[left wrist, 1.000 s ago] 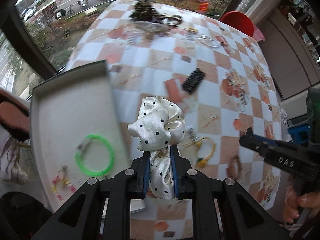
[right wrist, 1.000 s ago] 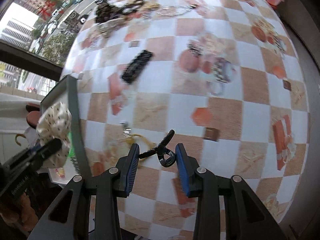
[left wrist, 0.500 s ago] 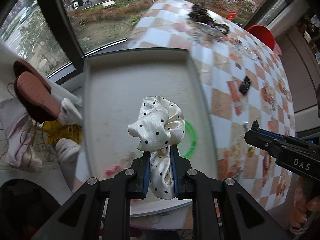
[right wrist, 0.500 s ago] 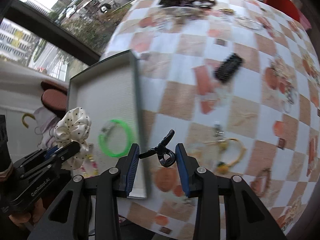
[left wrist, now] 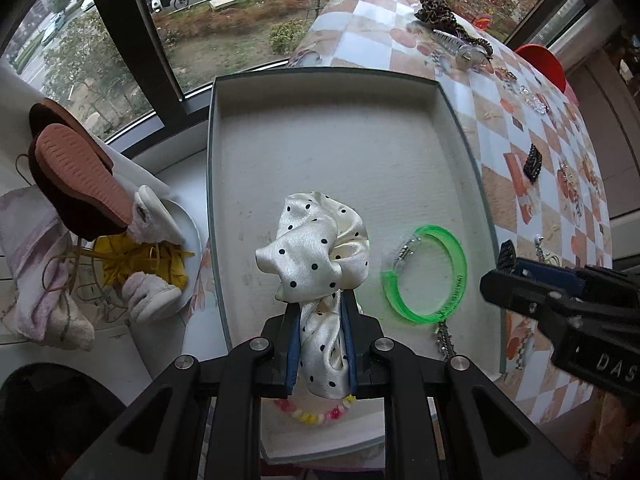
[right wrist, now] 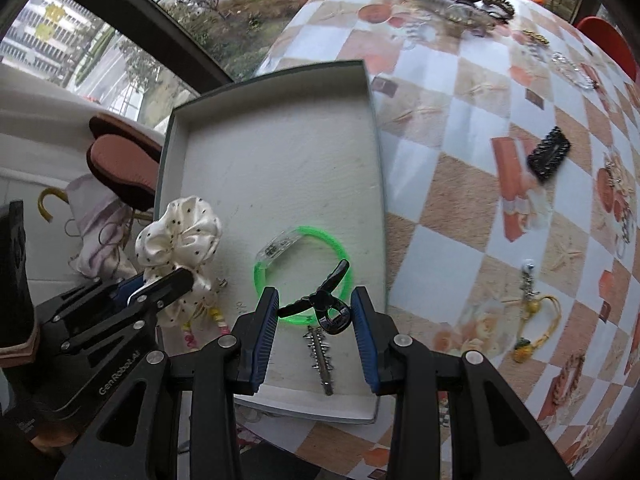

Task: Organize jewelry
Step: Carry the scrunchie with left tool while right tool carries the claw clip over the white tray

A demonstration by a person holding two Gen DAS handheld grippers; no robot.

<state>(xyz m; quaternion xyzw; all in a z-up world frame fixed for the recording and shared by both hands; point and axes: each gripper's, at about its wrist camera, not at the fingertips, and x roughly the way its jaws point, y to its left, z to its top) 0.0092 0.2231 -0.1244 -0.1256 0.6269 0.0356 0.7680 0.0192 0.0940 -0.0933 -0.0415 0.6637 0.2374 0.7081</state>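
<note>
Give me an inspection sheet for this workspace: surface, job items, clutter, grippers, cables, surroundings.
Surface: checkered tablecloth with a shallow grey tray at its window-side edge.
Job's things: green bangle, spiked silver clip and bead bracelet lie in the tray; black hair clip, yellow charm and more jewelry lie on the cloth.
Clutter: shoes, cloth and yellow cord beside the tray.
Grippers: left gripper shut on polka-dot scrunchie over the tray; right gripper holds a small black clip between its jaws.
Cables: nothing seen.
Surroundings: window onto a street, red chair.
</note>
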